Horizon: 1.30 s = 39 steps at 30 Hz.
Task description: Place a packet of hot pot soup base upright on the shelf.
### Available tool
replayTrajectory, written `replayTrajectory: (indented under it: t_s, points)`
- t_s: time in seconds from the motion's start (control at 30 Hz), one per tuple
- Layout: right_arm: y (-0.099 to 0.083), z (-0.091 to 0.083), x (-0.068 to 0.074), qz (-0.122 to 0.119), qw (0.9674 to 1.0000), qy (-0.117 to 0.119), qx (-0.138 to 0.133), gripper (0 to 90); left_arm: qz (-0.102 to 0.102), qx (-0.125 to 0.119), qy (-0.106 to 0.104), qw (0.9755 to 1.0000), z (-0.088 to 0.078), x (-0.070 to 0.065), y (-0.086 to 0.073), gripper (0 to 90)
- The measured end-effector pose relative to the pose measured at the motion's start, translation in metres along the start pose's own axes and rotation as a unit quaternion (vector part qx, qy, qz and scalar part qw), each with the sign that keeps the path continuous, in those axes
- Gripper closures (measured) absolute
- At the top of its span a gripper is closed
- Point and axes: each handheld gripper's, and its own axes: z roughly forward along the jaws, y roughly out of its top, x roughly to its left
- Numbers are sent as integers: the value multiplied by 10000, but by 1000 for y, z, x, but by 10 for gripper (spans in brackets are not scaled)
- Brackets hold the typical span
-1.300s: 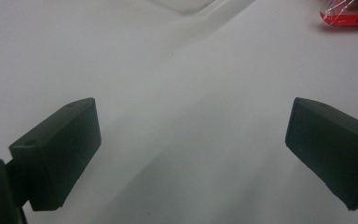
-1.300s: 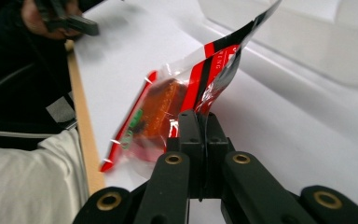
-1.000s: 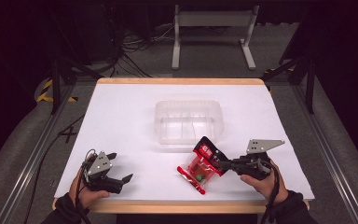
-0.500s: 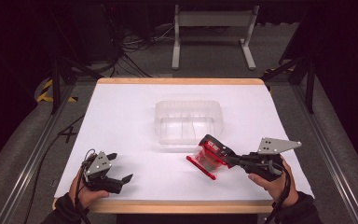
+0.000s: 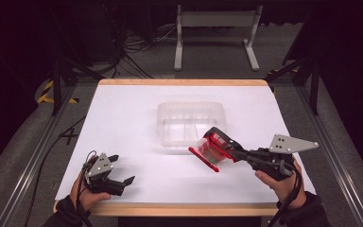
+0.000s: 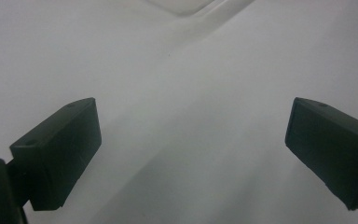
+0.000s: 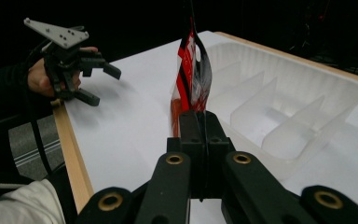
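Observation:
A red and black snack packet hangs above the table just in front of the clear plastic tray. My right gripper is shut on the packet's edge; in the right gripper view the packet stands up from the closed jaws, beside the tray with its dividers. My left gripper rests low at the table's front left, open, with nothing between its fingers.
The white table top has a wooden front edge. A metal stand and cables lie on the floor behind the table. The person's other hand and gripper show far off in the right gripper view.
My right gripper has lifted the packet off the table and carried it up and toward the tray. The left gripper has stayed in place.

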Motion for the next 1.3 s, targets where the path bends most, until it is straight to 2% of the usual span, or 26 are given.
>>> replayTrajectory:
  t_s: [0.23, 0.47, 0.8, 0.93, 1.1, 1.3]
  points:
    - [22, 5, -3, -54, 9998, -155, -120, 900, -20, -53, 13, 10000, -2, 2, 0, 41]
    - [41, 20, -5, -164, 9993, -297, -156, 900, 75, -178, -22, 9998, -5, 0, 1, 39]
    - [57, 41, -14, -8, 9987, -507, -111, 900, 107, -209, 9, 9997, -7, 0, 1, 38]
    - [66, 58, -23, 64, 9969, -778, -32, 900, 117, -184, 13, 9998, -7, 0, 0, 38]
    - [67, 72, -29, 218, 9962, -847, 20, 900, 103, -161, 12, 9998, -7, 0, 0, 38]
    - [68, 93, -32, 363, 9935, -1065, 153, 900, 115, -151, 2, 9998, -6, 0, 0, 38]
